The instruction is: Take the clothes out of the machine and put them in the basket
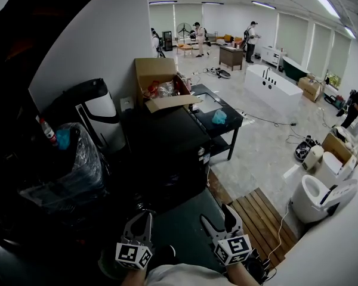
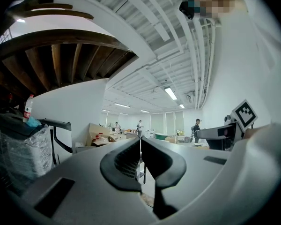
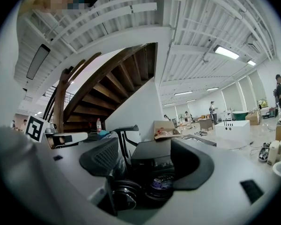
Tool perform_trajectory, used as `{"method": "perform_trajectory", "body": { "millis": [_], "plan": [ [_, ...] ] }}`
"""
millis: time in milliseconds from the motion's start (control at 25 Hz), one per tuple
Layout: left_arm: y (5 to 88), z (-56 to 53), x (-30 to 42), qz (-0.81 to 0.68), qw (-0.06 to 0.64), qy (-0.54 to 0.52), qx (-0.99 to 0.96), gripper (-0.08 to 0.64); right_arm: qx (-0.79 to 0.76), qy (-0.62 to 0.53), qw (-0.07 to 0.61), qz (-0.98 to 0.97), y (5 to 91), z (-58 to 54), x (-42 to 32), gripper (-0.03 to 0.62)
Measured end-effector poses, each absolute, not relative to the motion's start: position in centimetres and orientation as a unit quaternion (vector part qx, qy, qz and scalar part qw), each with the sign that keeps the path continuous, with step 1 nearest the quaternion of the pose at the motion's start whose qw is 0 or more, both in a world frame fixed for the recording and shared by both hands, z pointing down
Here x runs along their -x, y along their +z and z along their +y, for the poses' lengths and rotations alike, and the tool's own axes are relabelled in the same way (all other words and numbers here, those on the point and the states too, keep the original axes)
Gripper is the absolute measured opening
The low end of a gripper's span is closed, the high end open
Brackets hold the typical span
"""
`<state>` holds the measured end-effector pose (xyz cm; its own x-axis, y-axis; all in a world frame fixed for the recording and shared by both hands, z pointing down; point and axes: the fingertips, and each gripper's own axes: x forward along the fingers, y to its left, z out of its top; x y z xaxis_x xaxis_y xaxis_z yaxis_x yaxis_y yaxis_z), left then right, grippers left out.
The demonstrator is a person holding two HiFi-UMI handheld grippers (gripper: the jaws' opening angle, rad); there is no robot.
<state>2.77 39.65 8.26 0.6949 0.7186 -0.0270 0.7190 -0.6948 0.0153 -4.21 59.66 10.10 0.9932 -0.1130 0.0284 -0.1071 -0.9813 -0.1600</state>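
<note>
Grey left tongs [image 1: 142, 219] and right tongs [image 1: 218, 218], black ribbed pads [image 3: 100, 156], black-and-white marker cubes [image 1: 133, 255]; white top [image 1: 185, 276].

left gripper [image 1: 144, 218]: jaws together, empty | right gripper [image 1: 218, 219]: jaws apart, empty | both low, side by side

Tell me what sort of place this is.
Probably a large indoor hall set up as a mock home for testing: a white bathtub and loose toilets stand on the open floor, and a wooden staircase rises nearby.
</note>
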Motion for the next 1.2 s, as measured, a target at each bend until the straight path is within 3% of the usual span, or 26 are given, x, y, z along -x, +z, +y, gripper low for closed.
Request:
{"method": "perform_trajectory", "body": {
  "millis": [640, 1200],
  "plan": [
    [9.5, 39.5, -6.9, 0.387, 0.023, 0.008, -0.922, 0.021, 0.995, -0.03, 0.081, 0.053, 10.9, 59.8, -0.5, 0.333],
    [11.5, 38.6, -17.9, 0.388, 0.017, 0.037, -0.921, 0.021, 0.995, -0.046, 0.078, 0.037, 11.7, 60.1, -11.3, 0.333]
  ]
}}
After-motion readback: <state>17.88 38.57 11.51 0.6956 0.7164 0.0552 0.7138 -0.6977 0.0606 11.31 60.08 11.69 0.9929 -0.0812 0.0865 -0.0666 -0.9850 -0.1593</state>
